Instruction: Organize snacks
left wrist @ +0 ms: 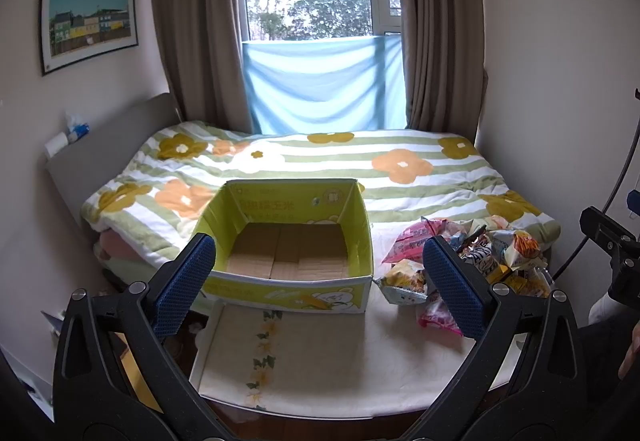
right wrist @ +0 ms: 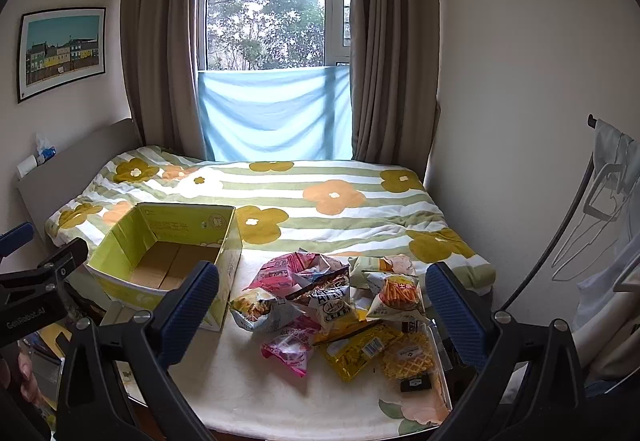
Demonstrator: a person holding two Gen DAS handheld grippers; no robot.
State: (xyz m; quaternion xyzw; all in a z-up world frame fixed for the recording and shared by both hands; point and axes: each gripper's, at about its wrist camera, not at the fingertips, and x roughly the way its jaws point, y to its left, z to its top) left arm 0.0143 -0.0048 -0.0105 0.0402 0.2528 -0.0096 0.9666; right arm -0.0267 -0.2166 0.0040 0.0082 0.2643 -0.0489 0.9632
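An open yellow-green cardboard box (left wrist: pixel 288 287) with nothing inside stands on a small white table (left wrist: pixel 340 361); it also shows in the right wrist view (right wrist: pixel 120 285). A pile of snack packets (right wrist: pixel 340 313) lies to the right of the box, and it shows in the left wrist view (left wrist: pixel 472 261) too. My left gripper (left wrist: pixel 320 281) is open and holds nothing, above the table in front of the box. My right gripper (right wrist: pixel 324 309) is open and holds nothing, above the pile. The right gripper's body shows at the right edge of the left wrist view (left wrist: pixel 612 249).
A bed with a flowered quilt (right wrist: pixel 320 197) runs behind the table up to a window with brown curtains (right wrist: pixel 380 61). A headboard (right wrist: pixel 80 161) stands at the left. Clothes hangers (right wrist: pixel 600 201) hang at the right wall.
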